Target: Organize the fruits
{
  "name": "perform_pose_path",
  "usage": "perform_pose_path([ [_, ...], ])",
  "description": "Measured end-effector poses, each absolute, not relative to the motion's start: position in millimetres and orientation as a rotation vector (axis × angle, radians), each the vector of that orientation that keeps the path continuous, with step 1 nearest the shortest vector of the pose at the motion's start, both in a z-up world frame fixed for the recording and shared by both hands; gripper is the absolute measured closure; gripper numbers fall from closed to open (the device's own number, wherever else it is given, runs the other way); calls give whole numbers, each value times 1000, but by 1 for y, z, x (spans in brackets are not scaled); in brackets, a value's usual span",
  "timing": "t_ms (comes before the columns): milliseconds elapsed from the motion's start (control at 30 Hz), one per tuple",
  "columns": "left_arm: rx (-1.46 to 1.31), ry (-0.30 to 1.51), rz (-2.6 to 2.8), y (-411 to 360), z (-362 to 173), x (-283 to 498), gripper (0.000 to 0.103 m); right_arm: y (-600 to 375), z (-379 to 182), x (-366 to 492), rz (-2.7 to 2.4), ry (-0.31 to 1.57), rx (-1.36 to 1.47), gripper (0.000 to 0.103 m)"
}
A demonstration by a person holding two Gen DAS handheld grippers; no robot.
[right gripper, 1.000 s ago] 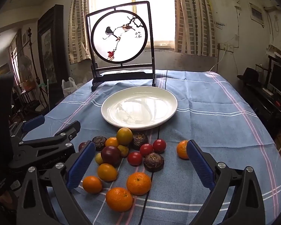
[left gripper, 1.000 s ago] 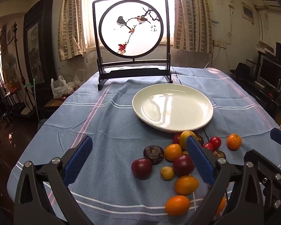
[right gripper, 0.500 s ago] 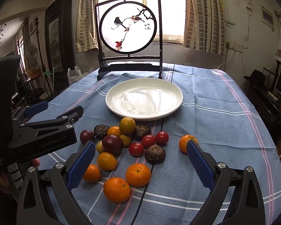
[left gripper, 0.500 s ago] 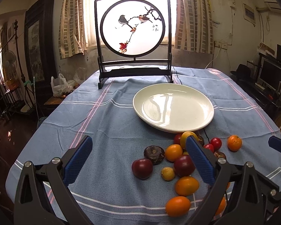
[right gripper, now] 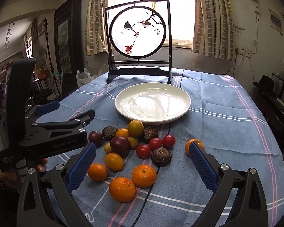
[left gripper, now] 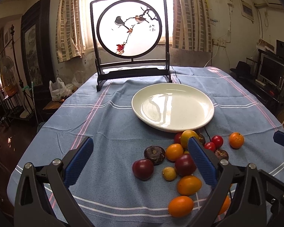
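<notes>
Right wrist view: the right tool [right gripper: 142, 162] hangs wide open and empty over the fruit pile [right gripper: 134, 147], which sits on the blue-clothed bench [right gripper: 227, 117] just on the near side of the bare white plate [right gripper: 186, 102], one lone mandarin [right gripper: 196, 143] a little to the pile's right. Over on that plate's left, the left tool [left gripper: 140, 158] is spread open too, gripping nothing, and the bird screen [right gripper: 138, 37] stands upright beyond the plate.
</notes>
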State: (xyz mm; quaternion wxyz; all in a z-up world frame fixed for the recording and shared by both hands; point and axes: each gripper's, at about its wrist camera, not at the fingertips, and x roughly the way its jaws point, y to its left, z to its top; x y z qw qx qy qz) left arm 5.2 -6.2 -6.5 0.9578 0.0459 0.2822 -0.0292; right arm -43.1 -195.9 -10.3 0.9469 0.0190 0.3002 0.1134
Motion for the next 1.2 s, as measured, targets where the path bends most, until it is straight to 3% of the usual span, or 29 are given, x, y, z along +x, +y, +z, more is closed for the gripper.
perform_pose_path([
  [200, 111, 561, -74, -4, -7, 1, 5, -211, -15, -36, 231, 674, 147, 4],
  [467, 159, 613, -156, 11, -24, -9, 5, -196, -43, -59, 321, 750, -74, 4],
  [600, 165, 646, -222, 12, -34, -16, 5, -189, -55, -61, 382, 819, -49, 5],
  [767, 200, 686, -298, 11, -48, -25, 5, -180, -76, -52, 439, 934, 12, 19],
  [1000, 217, 729, -347, 14, -60, -28, 5, -172, -91, -35, 424, 970, 46, 22],
  [1033, 224, 736, -353, 13, -62, -28, 5, -171, -93, -33, 425, 972, 52, 26],
  [1100, 231, 749, -355, 12, -64, -26, 5, -166, -96, -30, 440, 974, 28, 45],
  [1133, 233, 751, -359, 11, -66, -26, 5, -163, -98, -28, 441, 978, 8, 60],
  [1200, 240, 755, -390, 7, -67, -27, 5, -165, -98, -28, 455, 969, 2, 60],
])
